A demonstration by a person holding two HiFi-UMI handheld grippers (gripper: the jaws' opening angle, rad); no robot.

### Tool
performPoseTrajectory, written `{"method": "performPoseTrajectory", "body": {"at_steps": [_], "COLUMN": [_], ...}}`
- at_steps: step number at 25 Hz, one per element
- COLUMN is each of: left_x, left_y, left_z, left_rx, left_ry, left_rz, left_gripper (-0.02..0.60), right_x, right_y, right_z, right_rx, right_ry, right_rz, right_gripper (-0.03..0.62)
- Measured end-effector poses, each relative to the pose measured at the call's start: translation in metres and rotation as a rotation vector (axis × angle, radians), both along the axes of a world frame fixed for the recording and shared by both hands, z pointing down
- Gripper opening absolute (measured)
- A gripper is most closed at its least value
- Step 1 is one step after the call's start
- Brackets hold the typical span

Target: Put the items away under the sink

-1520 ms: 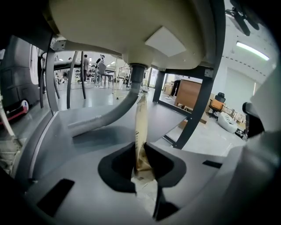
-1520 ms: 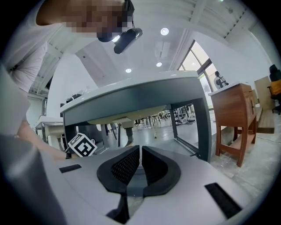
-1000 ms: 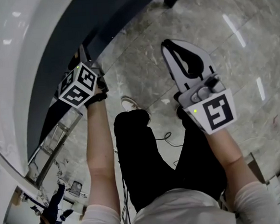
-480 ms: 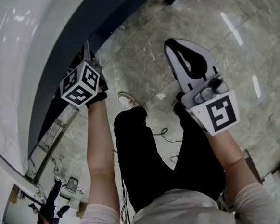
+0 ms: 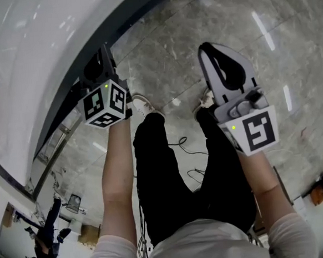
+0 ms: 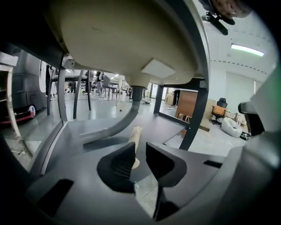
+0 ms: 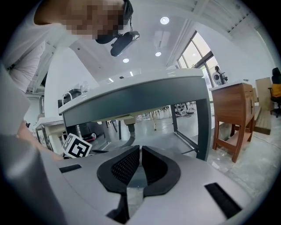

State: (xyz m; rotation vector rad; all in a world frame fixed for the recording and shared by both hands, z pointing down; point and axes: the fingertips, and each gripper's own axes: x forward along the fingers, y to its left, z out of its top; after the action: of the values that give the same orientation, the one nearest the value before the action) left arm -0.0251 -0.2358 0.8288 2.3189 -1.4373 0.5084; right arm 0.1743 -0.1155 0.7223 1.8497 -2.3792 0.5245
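Left gripper (image 6: 140, 151) (fingers (image 6: 119, 166) just closing, nothing between them) points under the sink (image 6: 123, 39).

Grey veined floor (image 5: 162, 64), black-and-white chequered marker cube (image 5: 105, 104), black trousers (image 5: 165, 175), seemingly cream item (image 6: 135, 134)

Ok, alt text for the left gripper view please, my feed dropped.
The left gripper points under the sink basin, its jaws slightly apart after just closing partway, with nothing between them. Beyond them a pale stick-shaped item lies on the dark shelf beside the grey drain hose.
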Motion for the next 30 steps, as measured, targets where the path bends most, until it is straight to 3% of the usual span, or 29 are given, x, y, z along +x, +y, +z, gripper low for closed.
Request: {"method": "performPoseTrajectory", "body": {"at_steps": [2,7,20,30], "left_x": [0.005,0.009,0.027,0.012], "left_y": [0.016,0.048,0.113,0.118], "left_z": [-0.006,-0.032,-0.143,-0.224], "left_rx": [-0.022,-0.072,-0.129,-0.068], "left_ry": [0.034,0.096,0.221,0.263], "left_rz": [0.01,0.001,0.03,0.046], "left_gripper": [0.032,0.005,0.003,0.003], "right_x": [-0.003,-0.013,-0.065,-0.089], "right_y": [0.004,0.017,0.029,0.026], "right_z": [-0.009,-0.039,-0.144,-0.196], "right_rx": [-0.016,-0.04,-0.041,-0.021], "right_ry": [0.004,0.01,-0.012,-0.012], "right_rz": [-0.005,-0.027,-0.162,-0.182], "right_gripper": [0.041,0.041,0.041,0.041]}}
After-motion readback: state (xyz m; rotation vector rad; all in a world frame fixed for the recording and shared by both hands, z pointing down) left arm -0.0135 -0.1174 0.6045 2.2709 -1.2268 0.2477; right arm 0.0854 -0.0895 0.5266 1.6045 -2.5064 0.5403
